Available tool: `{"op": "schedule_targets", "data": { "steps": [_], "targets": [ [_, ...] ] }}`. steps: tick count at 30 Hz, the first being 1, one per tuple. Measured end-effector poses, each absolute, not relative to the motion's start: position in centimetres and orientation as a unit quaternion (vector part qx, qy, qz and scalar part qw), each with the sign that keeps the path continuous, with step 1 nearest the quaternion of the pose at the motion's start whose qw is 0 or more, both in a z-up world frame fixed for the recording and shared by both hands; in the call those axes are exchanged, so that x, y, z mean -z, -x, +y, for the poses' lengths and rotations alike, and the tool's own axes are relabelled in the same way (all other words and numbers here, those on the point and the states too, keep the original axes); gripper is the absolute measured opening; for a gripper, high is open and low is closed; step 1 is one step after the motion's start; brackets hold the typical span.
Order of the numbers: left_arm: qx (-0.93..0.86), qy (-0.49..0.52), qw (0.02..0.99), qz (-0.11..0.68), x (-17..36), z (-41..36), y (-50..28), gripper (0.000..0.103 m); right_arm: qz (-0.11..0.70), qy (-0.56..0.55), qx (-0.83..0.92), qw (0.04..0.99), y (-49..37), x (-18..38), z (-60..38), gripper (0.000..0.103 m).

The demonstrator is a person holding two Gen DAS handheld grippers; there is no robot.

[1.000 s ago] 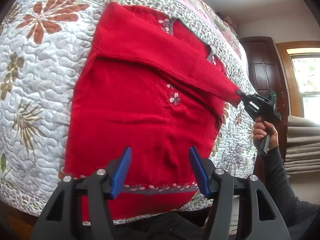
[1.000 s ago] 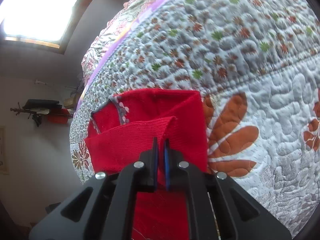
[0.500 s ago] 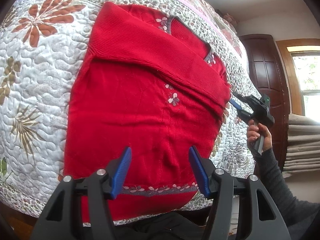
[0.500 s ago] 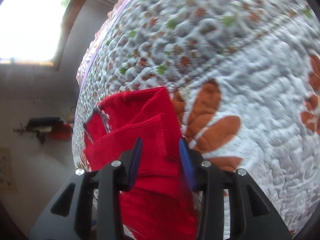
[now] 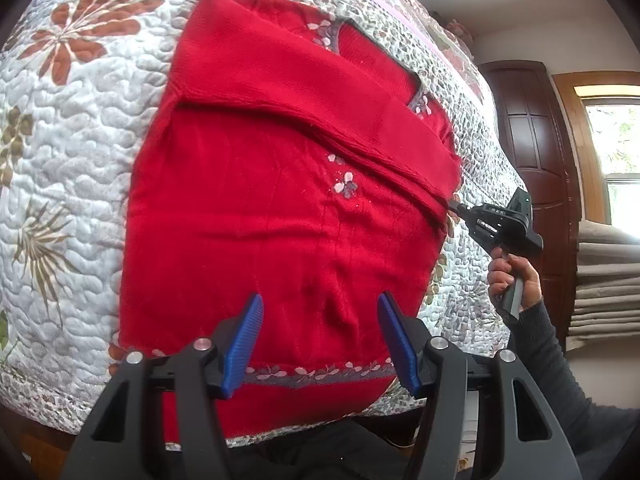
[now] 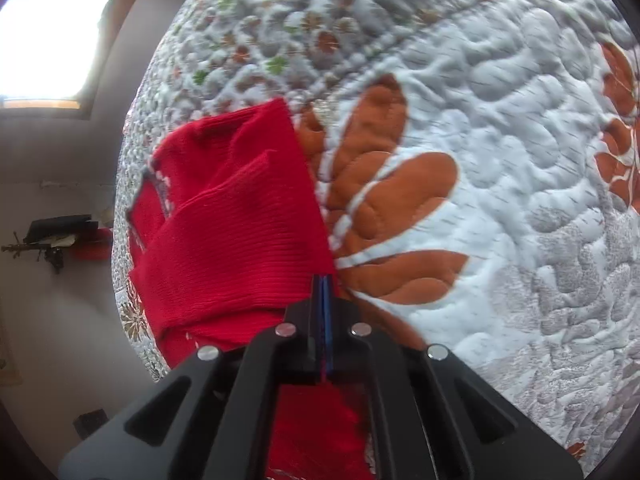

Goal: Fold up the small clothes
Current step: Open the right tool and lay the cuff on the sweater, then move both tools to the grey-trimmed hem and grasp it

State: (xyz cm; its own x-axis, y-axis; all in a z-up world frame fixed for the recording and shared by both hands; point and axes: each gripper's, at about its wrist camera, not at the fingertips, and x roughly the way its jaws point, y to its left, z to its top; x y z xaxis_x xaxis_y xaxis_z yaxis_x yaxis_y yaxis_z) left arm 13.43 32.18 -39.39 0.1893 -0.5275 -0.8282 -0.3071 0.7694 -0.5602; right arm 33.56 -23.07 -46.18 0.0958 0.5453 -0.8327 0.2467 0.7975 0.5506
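**Red sweater on the quilted bed**

The red sweater lies flat at the quilt's near edge, sleeve folded across. My left gripper hovers spread wide above its hem. My right gripper, fingers pressed together, meets the sweater's right edge; whether it pinches cloth, I cannot tell.

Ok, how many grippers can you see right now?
2. The left gripper hangs open over the red sweater's hem; the right gripper, closed, is at its folded sleeve edge.
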Motion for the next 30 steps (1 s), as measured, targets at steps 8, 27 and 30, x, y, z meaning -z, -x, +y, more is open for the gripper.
{"op": "schedule_targets", "data": {
  "steps": [8, 27, 30],
  "targets": [
    [0.050, 0.355, 0.684, 0.635, 40.5, 34.6, -10.5, 0.069, 0.641, -0.305, -0.141, 0.690, -29.3, 42.2, -22.8, 0.027],
    [0.023, 0.394, 0.638, 0.661, 47.2, 40.8, 1.6, 0.077, 0.702, -0.225, -0.138, 0.662, -3.8, 42.4, -19.9, 0.062],
    [0.034, 0.404, 0.622, 0.671, 49.1, 40.9, 3.2, 0.078, 0.702, -0.226, -0.123, 0.664, -1.9, 43.0, -20.3, 0.072]
  ]
}}
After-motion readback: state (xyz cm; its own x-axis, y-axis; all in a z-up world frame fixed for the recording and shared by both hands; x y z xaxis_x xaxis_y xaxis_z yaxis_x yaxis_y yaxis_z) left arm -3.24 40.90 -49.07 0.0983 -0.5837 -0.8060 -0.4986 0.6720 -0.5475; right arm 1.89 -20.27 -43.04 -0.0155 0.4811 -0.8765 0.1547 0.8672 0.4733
